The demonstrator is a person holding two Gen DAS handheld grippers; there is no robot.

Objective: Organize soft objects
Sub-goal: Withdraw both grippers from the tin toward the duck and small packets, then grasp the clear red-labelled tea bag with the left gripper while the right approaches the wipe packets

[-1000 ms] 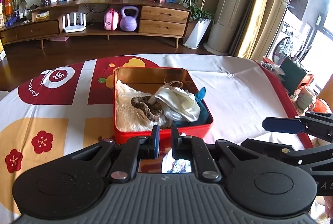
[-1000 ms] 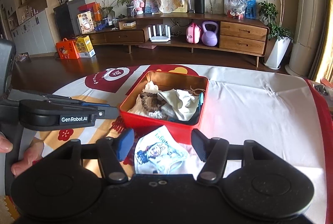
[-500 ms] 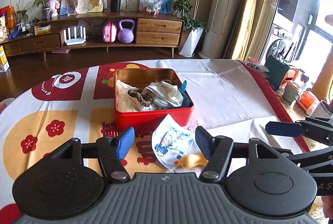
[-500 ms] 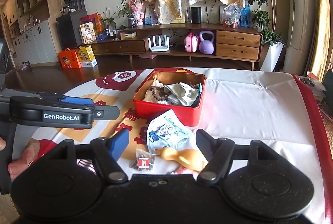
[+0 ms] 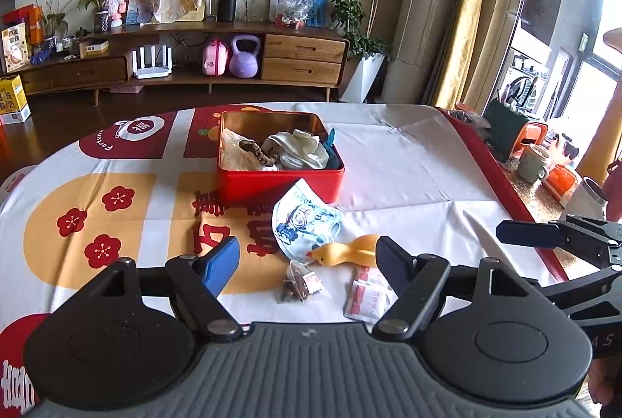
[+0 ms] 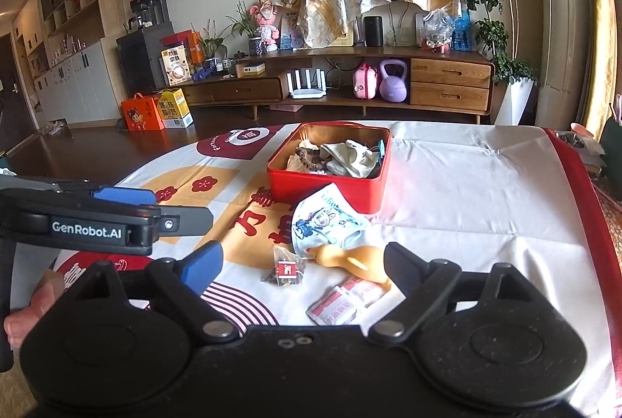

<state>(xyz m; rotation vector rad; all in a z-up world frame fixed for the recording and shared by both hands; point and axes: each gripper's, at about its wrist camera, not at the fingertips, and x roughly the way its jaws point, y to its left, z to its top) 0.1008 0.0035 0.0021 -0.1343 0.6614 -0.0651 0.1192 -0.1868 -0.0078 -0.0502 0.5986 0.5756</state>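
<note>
A red tin box [image 5: 233, 184] [image 6: 330, 192] on the table holds several soft things: white cloth, a brown braided piece and something teal. In front of it lie a blue cartoon-print mask [image 5: 303, 223] [image 6: 322, 223], a yellow rubber duck [image 5: 346, 252] [image 6: 350, 260], a tea bag [image 5: 299, 284] [image 6: 285, 268] and a red-and-white sachet [image 5: 367, 301] [image 6: 344, 303]. My left gripper [image 5: 307, 258] and right gripper [image 6: 303, 258] hover near the table's front, jaws opening, nothing between them. The small items lie on the cloth beyond the fingertips.
The table carries a white, red and yellow cloth [image 5: 408, 161]. Cups and containers [image 5: 536, 161] stand past its right edge. A wooden sideboard [image 6: 350, 83] with a purple kettlebell lines the far wall. A hand [image 6: 27, 309] holds the left gripper at the right wrist view's left.
Both grippers drew back from the red box, bringing the duck, tea bag and sachet into view. The left jaws went from nearly shut to wide apart; the right jaws widened too.
</note>
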